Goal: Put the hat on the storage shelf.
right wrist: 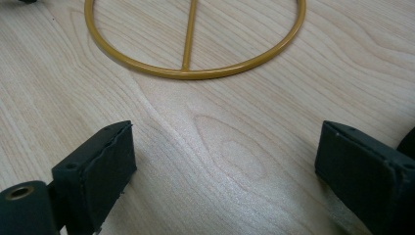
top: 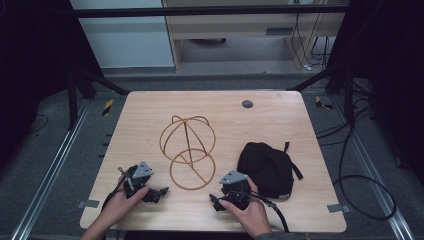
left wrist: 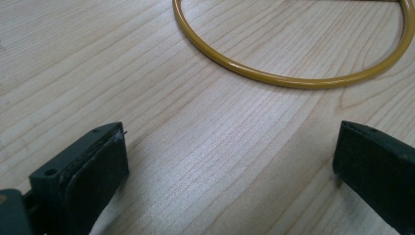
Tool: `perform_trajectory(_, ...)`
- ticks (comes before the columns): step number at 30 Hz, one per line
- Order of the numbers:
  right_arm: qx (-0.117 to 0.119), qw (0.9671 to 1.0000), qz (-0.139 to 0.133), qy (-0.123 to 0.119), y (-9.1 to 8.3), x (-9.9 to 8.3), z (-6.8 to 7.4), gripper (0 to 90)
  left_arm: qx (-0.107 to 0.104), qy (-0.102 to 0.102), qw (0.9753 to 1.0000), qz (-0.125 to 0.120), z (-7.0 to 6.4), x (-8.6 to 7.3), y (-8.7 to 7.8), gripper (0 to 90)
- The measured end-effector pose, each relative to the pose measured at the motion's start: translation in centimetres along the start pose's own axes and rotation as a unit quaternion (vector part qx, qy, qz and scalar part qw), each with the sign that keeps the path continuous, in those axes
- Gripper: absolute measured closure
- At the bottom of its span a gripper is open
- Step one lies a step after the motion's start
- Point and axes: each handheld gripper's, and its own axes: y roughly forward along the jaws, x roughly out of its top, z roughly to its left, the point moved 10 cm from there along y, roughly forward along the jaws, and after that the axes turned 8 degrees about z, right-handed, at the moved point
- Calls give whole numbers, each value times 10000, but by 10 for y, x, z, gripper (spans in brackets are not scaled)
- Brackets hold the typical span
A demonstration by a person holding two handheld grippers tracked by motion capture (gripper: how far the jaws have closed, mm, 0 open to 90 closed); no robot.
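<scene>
With both grippers, left (top: 161, 191) and right (top: 214, 200), released and empty low in the frame, the stand (top: 188, 150) stood at centre and the cap (top: 266, 168) right of it; the right should probably pinch the cap's crown squarely.

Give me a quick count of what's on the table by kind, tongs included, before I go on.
Gold wire hat stand: 1
Black cap: 1
Tongs: 2, the left tongs and the right tongs, both open with nothing between the jaws
Total: 4
</scene>
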Motion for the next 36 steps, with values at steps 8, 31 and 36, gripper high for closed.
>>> perform_trajectory(8,-57,10000,-3,31,0,0,0,71,-1,1,10000,2,0,0,0,0)
perform_trajectory(31,-1325,9910,184,7,-64,-10,-15,77,-2,4,10000,2,0,0,0,0)
perform_trajectory(36,-1611,9864,52,329,-89,-23,-29,78,2,-2,10000,1,0,0,0,0)
